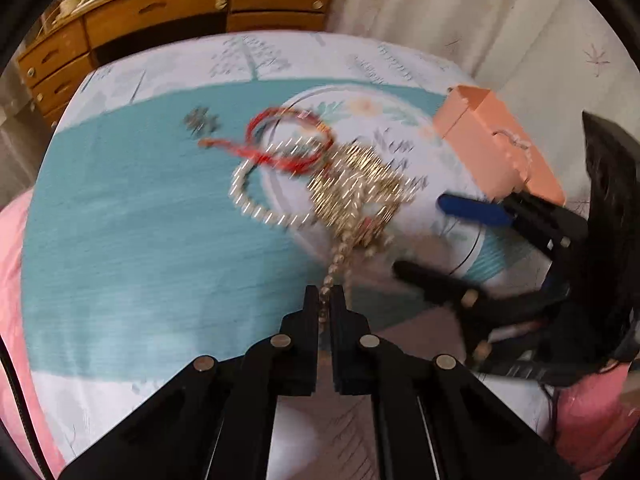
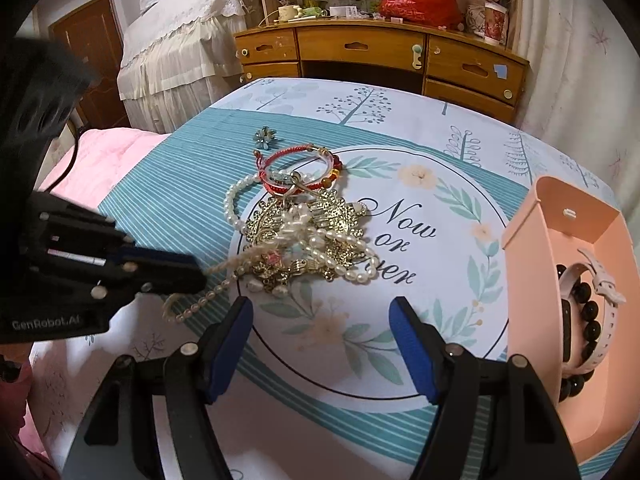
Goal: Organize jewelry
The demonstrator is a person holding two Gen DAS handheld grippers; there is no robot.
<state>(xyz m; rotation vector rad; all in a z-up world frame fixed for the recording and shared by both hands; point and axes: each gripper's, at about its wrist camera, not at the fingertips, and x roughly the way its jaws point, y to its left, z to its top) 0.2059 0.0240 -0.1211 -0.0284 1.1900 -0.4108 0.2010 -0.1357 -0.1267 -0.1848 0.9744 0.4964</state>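
Left tongs (image 1: 325,294): pressed together on a strand of the pearl necklace (image 2: 224,280); in the right wrist view they (image 2: 192,276) come in from the left, low over the cloth, with the strand running out of their tips.
Right tongs (image 2: 320,320): spread wide, blue pads facing each other, nothing between them; they hover over the near part of the printed circle, just in front of the pile.
Pearl necklace: one end pinched by the left tongs, the rest trailing back into the jewelry pile (image 2: 308,236); a short loop of beads lies on the cloth below the left tongs.
Jewelry pile: gold filigree pieces tangled with pearl strands, lying on the left part of the circle printed "Now or ...".
Red bracelets (image 2: 298,172): cord and bead rings touching the far edge of the pile.
Flower brooch (image 2: 265,138): small, blue-green, lying alone beyond the bracelets.
Pink box (image 2: 532,280): open, at the right edge of the cloth, well apart from the pile; holds a black bead bracelet (image 2: 588,316) and a white watch strap (image 2: 600,280).
Tablecloth (image 2: 180,200): teal stripes, tree and leaf prints.
Dresser (image 2: 360,52): wooden, drawers, behind the cloth.
Left wrist view: motion-blurred; the pile's details are not legible.
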